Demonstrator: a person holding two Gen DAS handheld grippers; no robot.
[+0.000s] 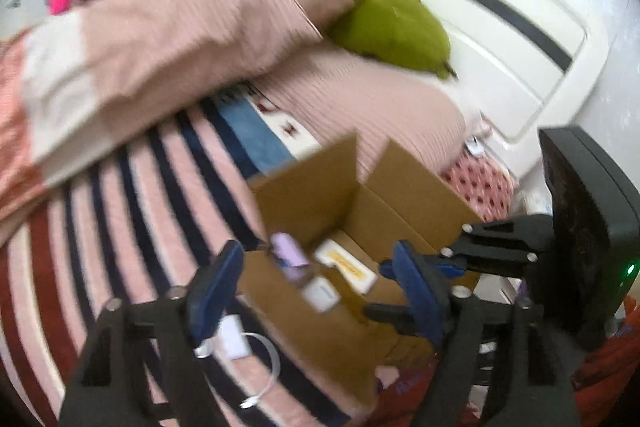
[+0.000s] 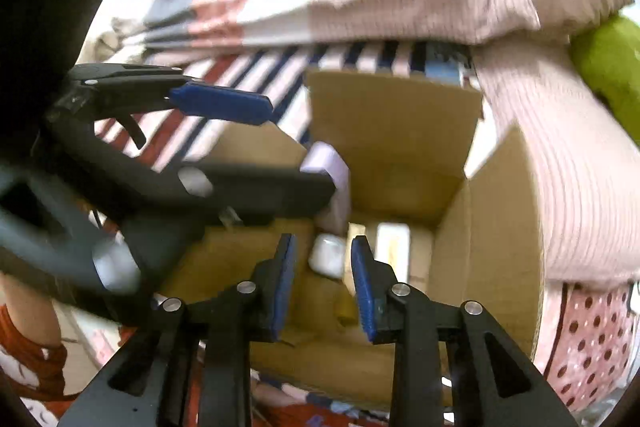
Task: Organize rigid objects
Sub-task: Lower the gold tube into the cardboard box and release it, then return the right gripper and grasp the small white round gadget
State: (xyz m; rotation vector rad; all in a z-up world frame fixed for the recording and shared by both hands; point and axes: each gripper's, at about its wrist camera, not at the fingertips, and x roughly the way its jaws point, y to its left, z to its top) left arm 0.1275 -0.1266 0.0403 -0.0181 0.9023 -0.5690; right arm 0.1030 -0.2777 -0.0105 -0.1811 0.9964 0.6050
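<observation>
An open cardboard box (image 2: 472,227) stands on a striped bedspread (image 1: 120,227), its flaps turned up so that things can be lowered in from above. Both grippers hang over its mouth. The left gripper (image 1: 320,279) has its blue pads spread wide with nothing between them; seen from the right wrist view, it reaches across the near-left flap toward the box, which suggests it has either just let something go or is about to reach in. The right gripper (image 2: 324,287) has its pads parted by a narrower gap, also empty, and points straight down into the box.

Three things are visible inside the box: one lilac block (image 2: 334,179) leaning against the left wall, one small white case (image 2: 328,253) on the floor below it, and one flat white packet with a yellow label (image 1: 348,265) lying beside the case. Their close grouping at one end leaves the rest of the floor free for more. Blur hides finer detail.

Outside the box, one white charger with its cable (image 1: 236,341) lies on the bedspread just beside the near-left flap; as a judgement, it is the likeliest item still to be packed. One green cushion (image 1: 394,29) rests against the pillows, well apart from the box.
</observation>
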